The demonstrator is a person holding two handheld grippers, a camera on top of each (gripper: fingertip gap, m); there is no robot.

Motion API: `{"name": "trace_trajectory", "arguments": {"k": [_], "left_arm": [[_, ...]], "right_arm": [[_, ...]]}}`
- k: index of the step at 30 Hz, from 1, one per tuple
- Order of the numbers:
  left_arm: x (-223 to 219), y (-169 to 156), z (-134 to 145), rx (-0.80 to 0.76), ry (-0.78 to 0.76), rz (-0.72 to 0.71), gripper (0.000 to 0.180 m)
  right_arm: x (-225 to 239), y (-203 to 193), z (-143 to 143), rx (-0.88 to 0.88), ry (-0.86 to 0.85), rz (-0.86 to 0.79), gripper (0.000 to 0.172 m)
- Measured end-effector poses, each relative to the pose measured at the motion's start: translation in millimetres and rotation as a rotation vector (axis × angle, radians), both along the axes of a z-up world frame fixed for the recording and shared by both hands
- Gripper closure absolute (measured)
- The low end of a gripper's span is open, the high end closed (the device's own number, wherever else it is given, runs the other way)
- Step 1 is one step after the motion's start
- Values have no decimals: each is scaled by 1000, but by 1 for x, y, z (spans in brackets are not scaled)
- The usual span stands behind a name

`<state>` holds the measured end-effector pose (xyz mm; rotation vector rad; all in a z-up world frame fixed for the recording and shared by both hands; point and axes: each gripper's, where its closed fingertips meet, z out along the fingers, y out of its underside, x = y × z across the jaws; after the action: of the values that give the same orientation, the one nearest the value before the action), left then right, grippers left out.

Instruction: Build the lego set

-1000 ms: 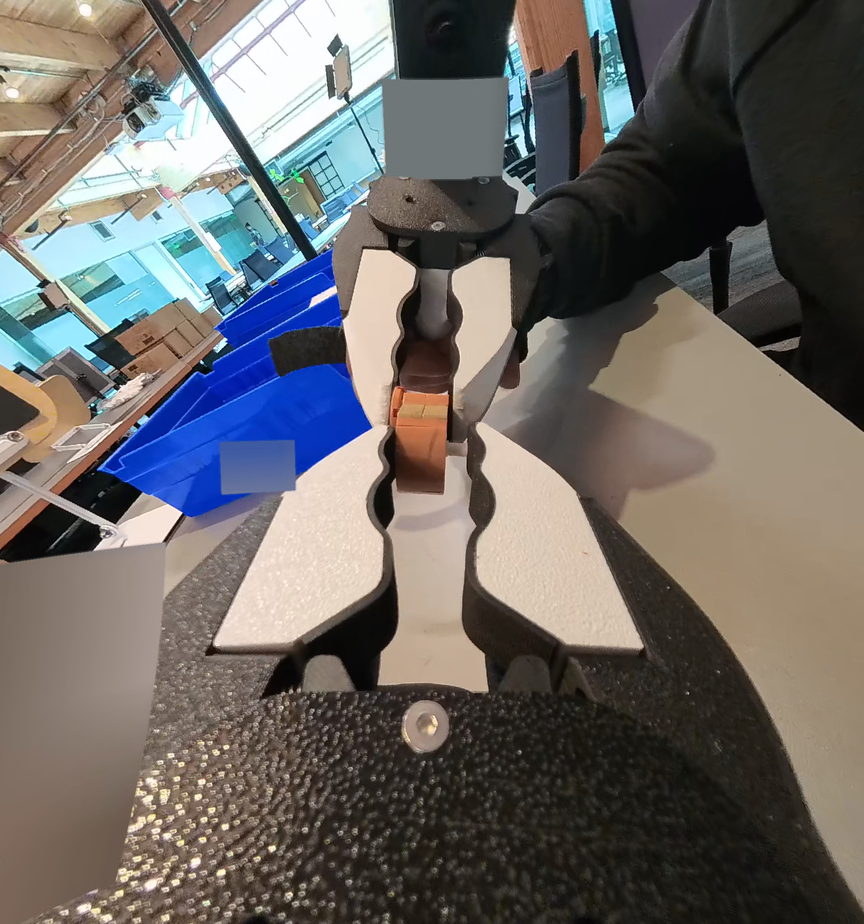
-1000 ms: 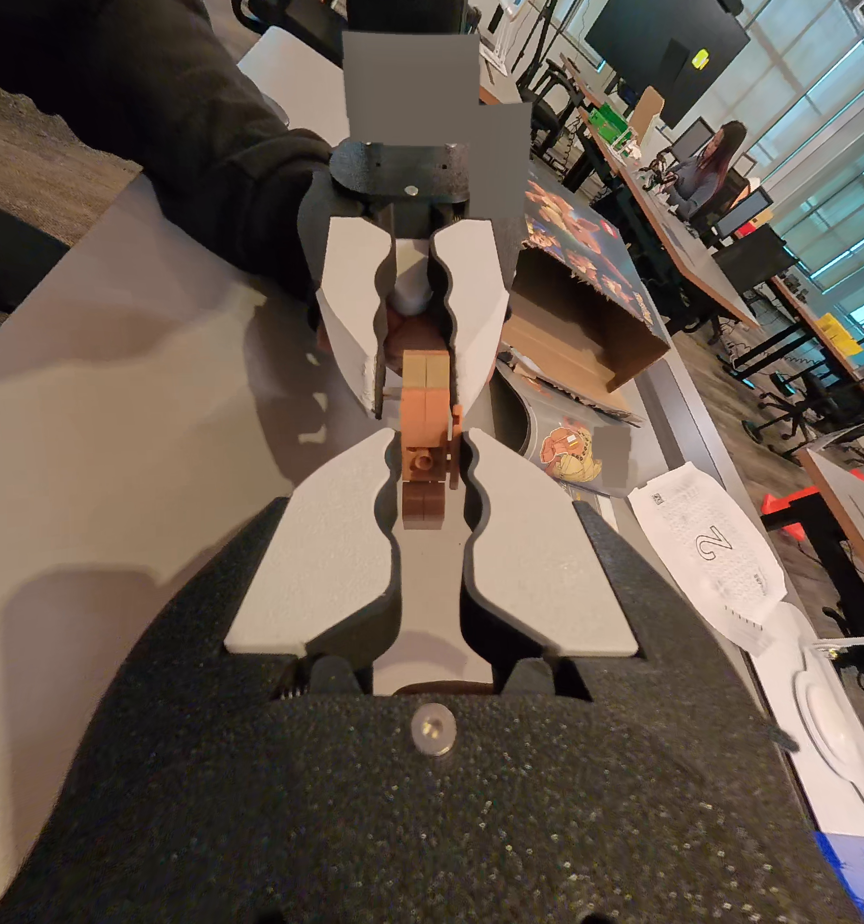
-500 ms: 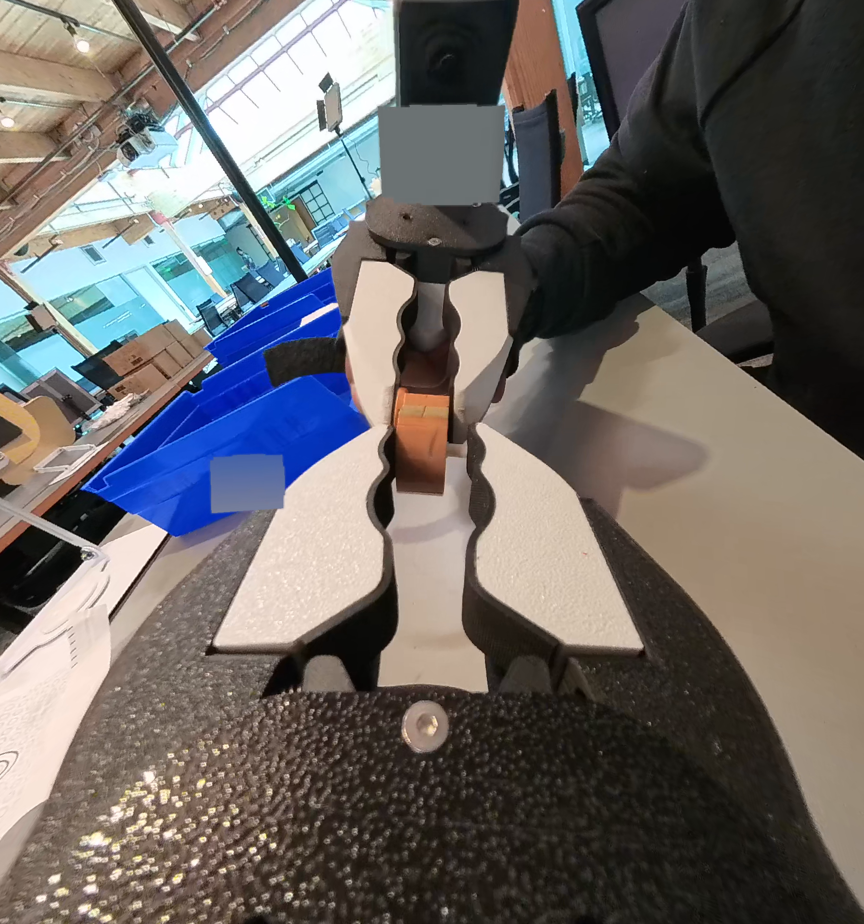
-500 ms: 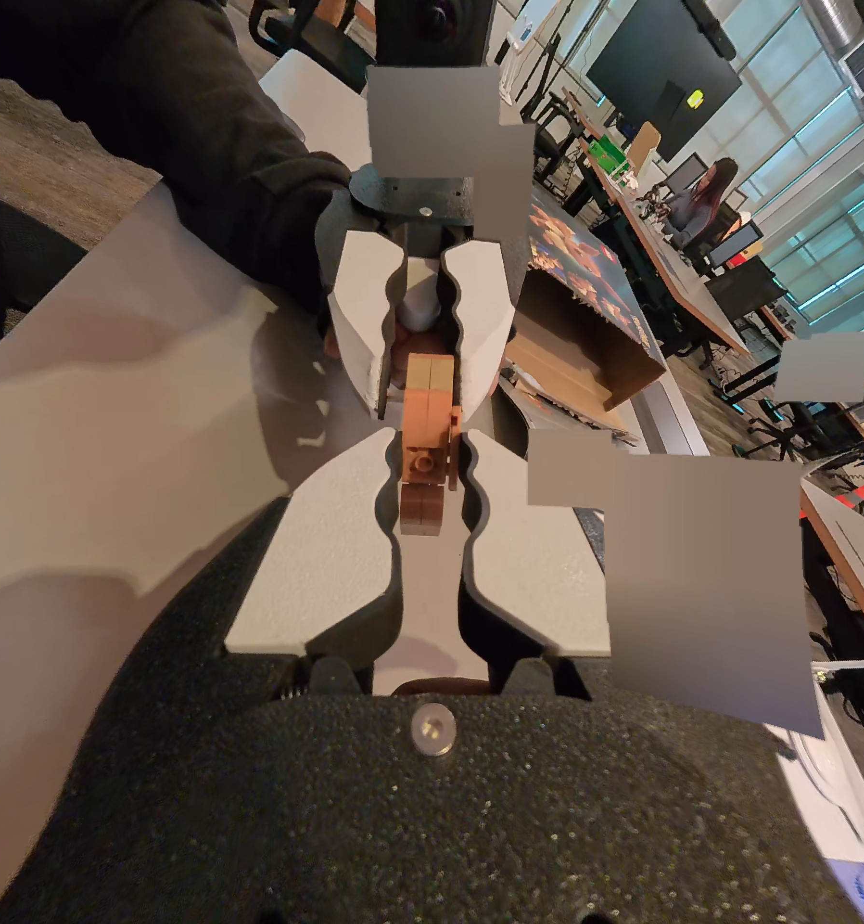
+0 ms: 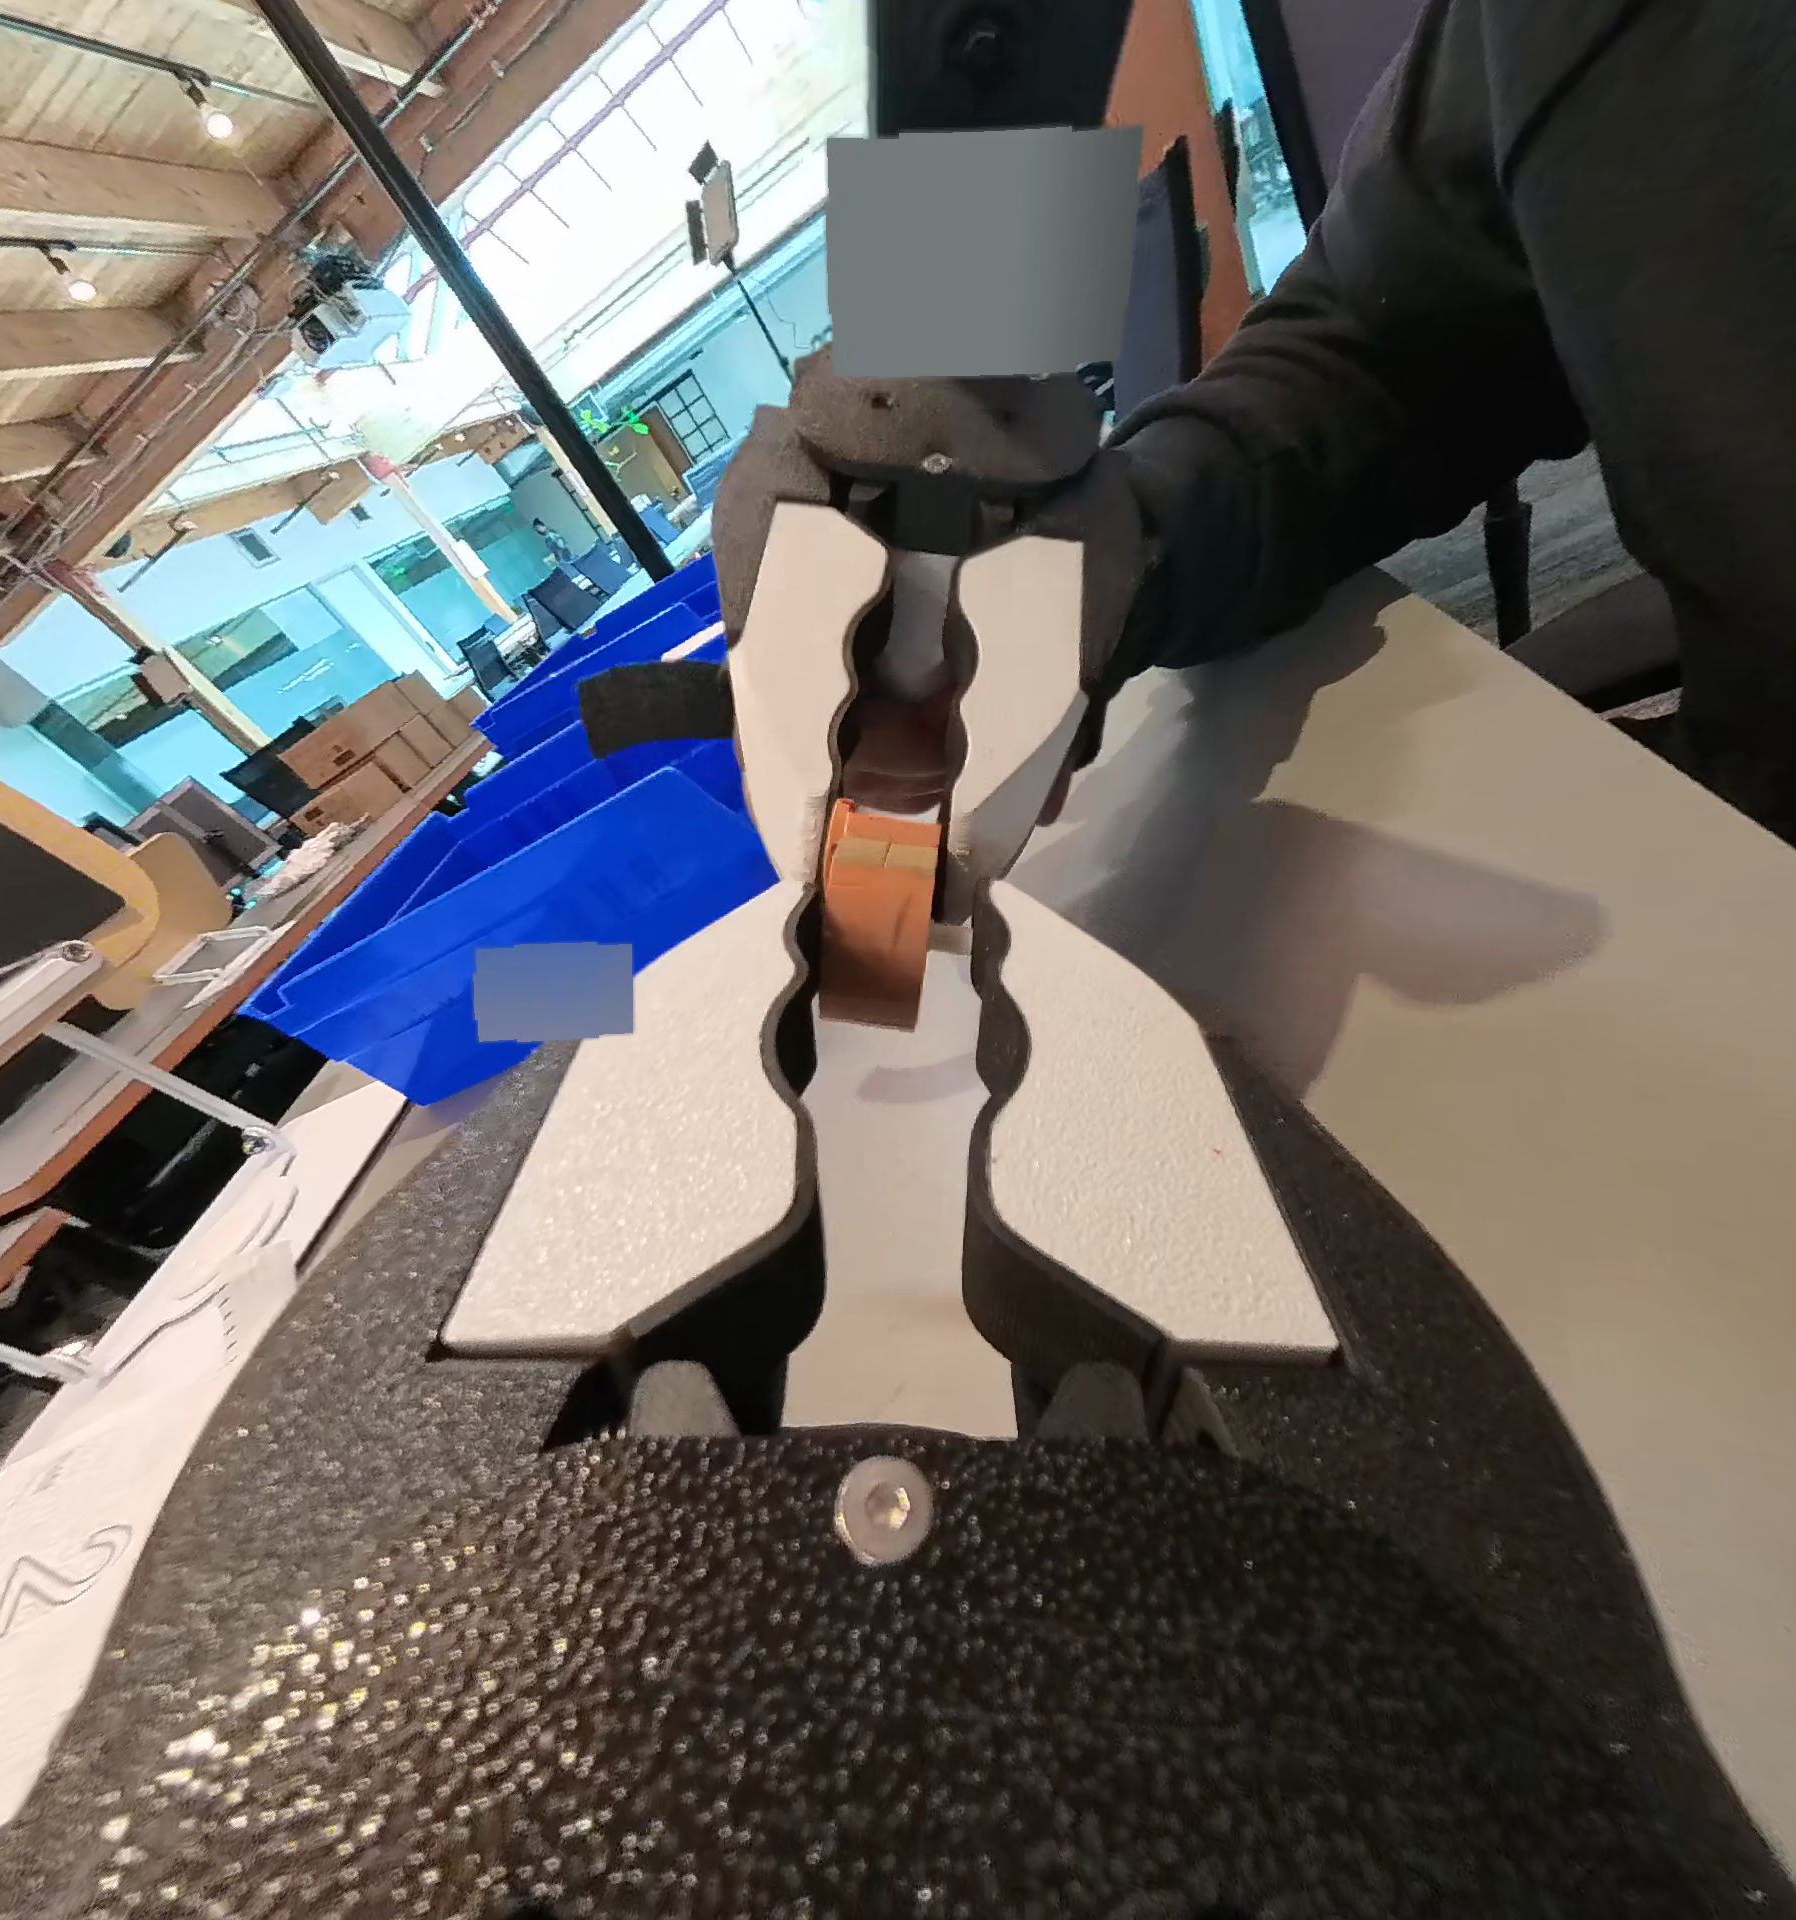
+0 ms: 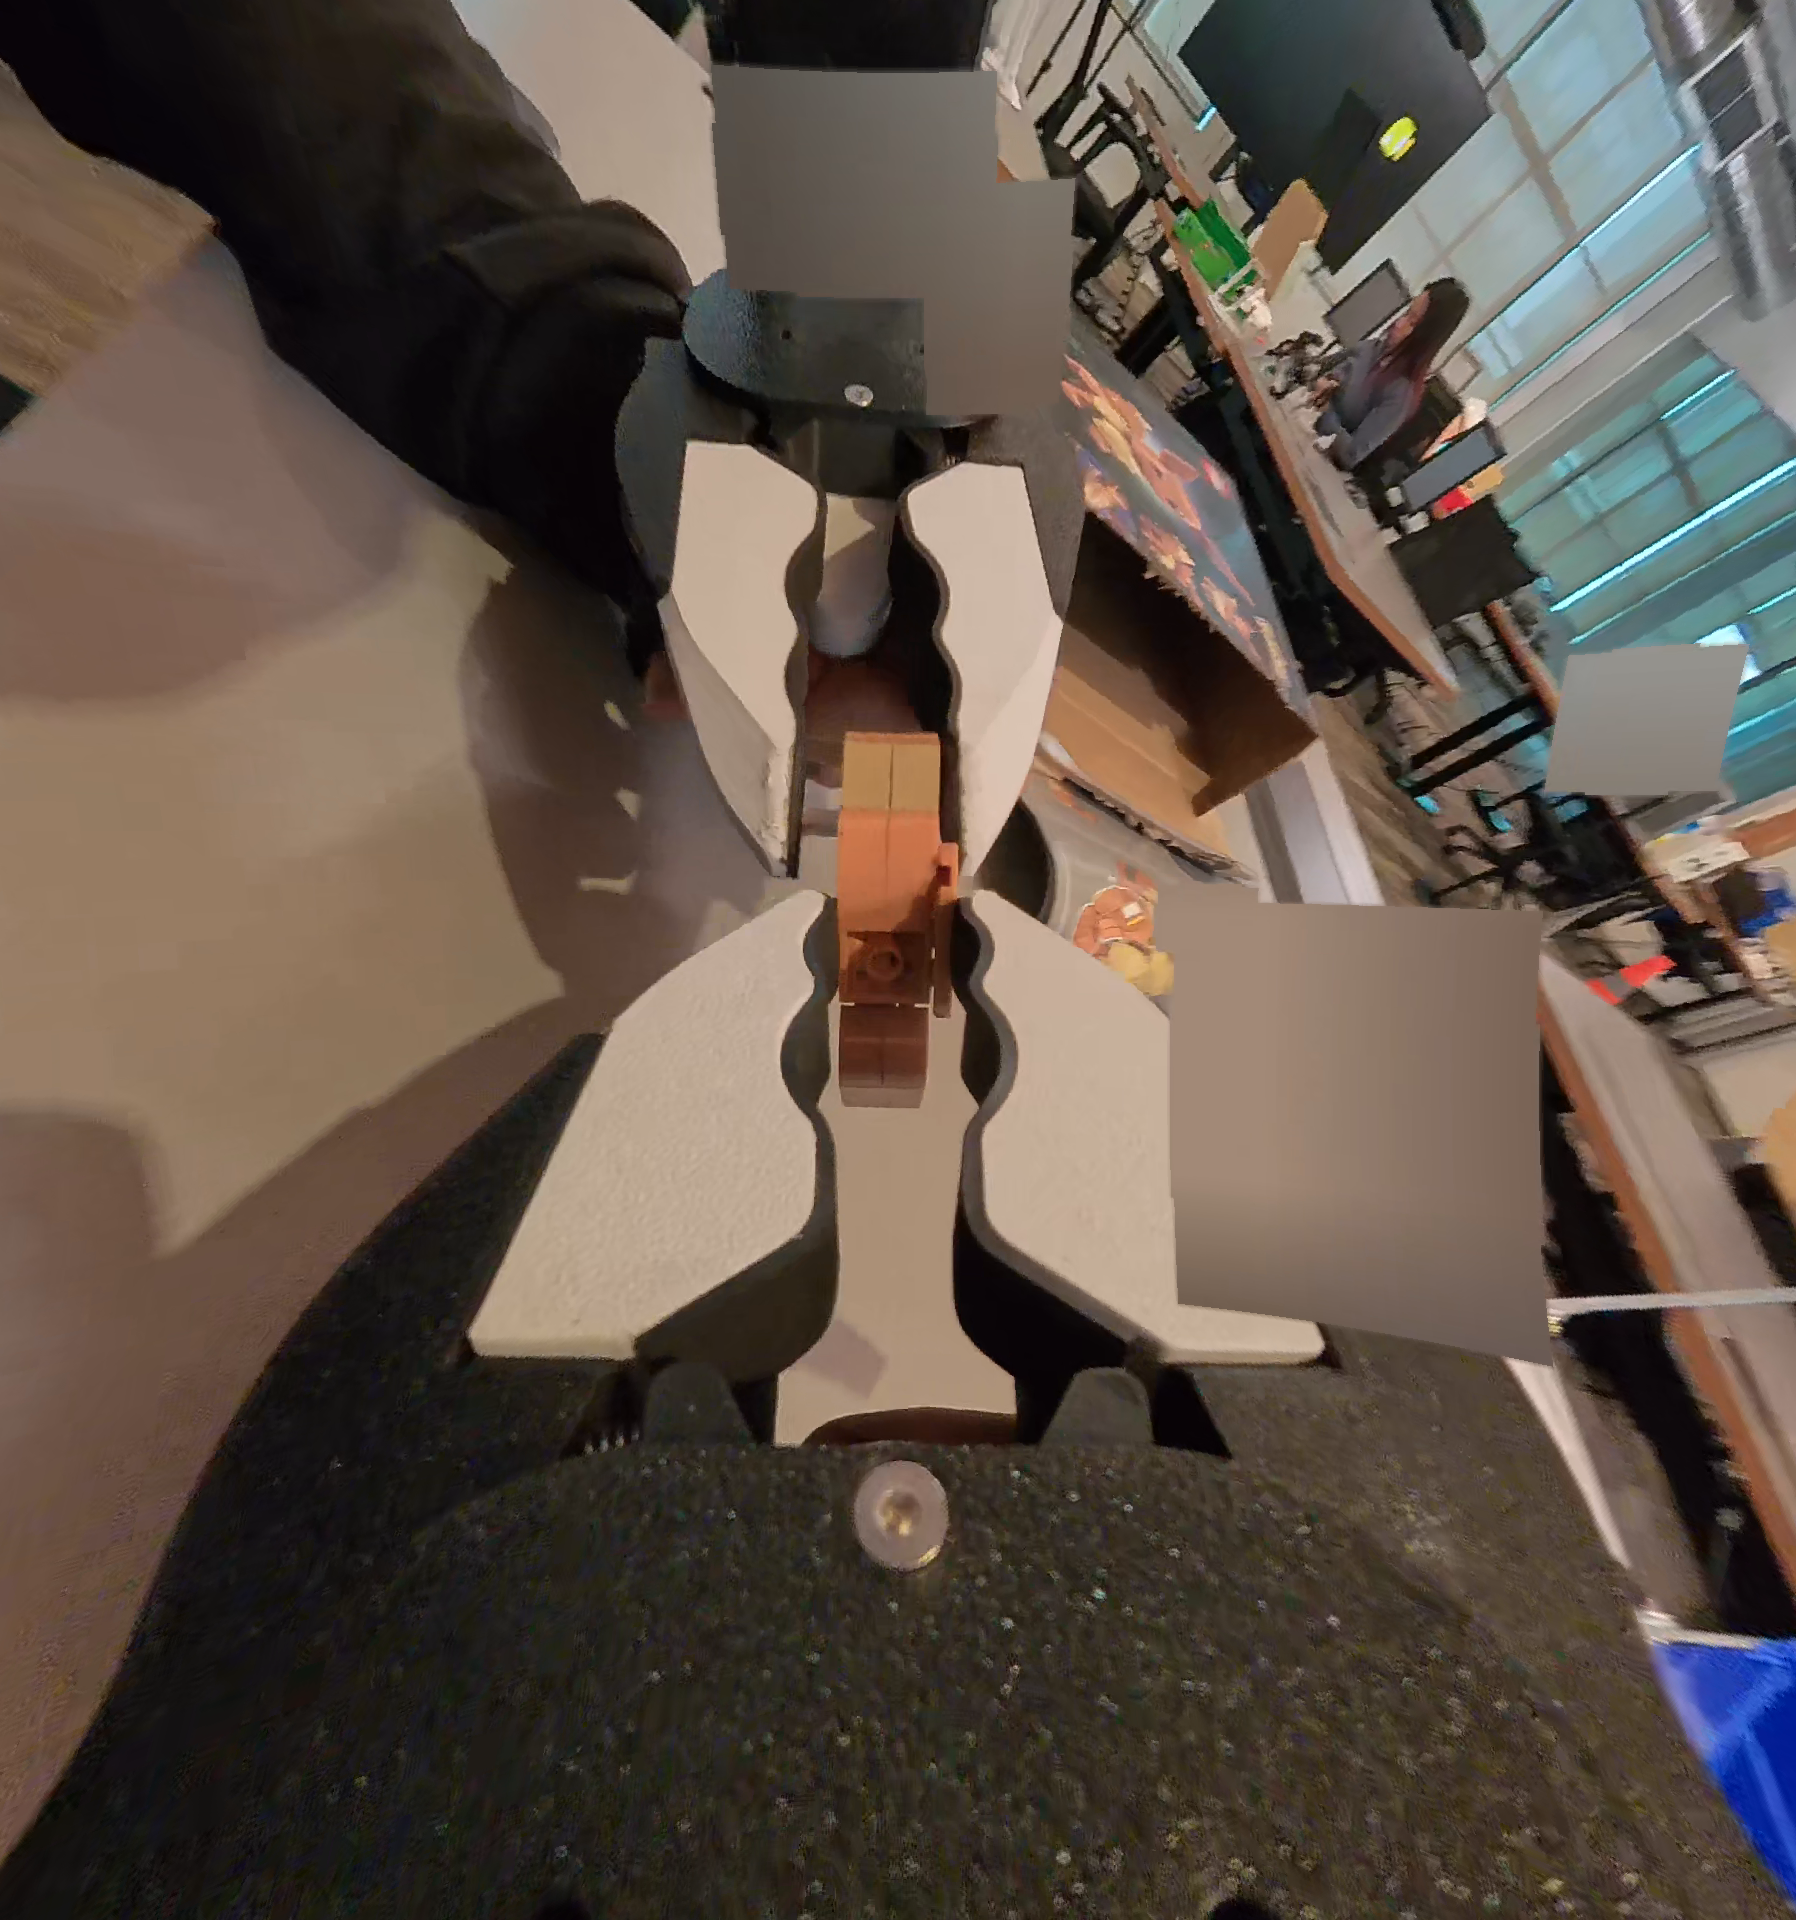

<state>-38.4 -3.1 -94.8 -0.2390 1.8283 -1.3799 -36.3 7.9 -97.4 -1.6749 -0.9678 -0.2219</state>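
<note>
A small brick assembly (image 5: 873,935) of orange, dark brown and tan pieces hangs above the white table (image 5: 1496,1143), held from both ends. My left gripper (image 5: 889,914) is shut on its near end in the left wrist view. My right gripper (image 5: 886,836) faces it tip to tip and grips the far end. In the right wrist view my right gripper (image 6: 894,914) is shut on the dark brown and orange part of the assembly (image 6: 883,997). The left gripper (image 6: 878,831) clamps the tan-topped end there. A black-sleeved arm (image 5: 1393,416) holds the right gripper.
Blue bins (image 5: 561,883) stand left of the table, with a white paper sheet (image 5: 94,1455) nearer. An open cardboard box with a colourful printed lid (image 6: 1164,665) lies to the right. A person (image 6: 1393,374) sits at a far desk. Left and right tips are no more than a few centimetres apart.
Both grippers stay shut on the brick assembly, tip to tip. The pair has shifted and tilted slightly, so the background has moved. The grasp looks unchanged.
</note>
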Motion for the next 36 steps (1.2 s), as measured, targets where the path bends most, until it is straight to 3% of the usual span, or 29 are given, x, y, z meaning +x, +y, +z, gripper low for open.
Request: {"name": "trace_trajectory", "arguments": {"k": [5,9,13,19,28,36], "left_arm": [[6,4,5,-92,29,25,153],[12,8,10,-257,164,23,139],[19,9,4,-326,290,42,128],[18,5,5,-409,333,10,143],[13,7,11,-258,159,50,144],[15,13,11,-223,117,93,144]], "right_arm": [[13,5,1,180,-319,-108,152],[20,8,6,319,-547,-180,152],[21,8,13,396,-612,-210,152],[14,8,10,452,-704,-197,152],[12,9,18,516,-661,-219,143],[15,5,17,507,-664,-195,146]]}}
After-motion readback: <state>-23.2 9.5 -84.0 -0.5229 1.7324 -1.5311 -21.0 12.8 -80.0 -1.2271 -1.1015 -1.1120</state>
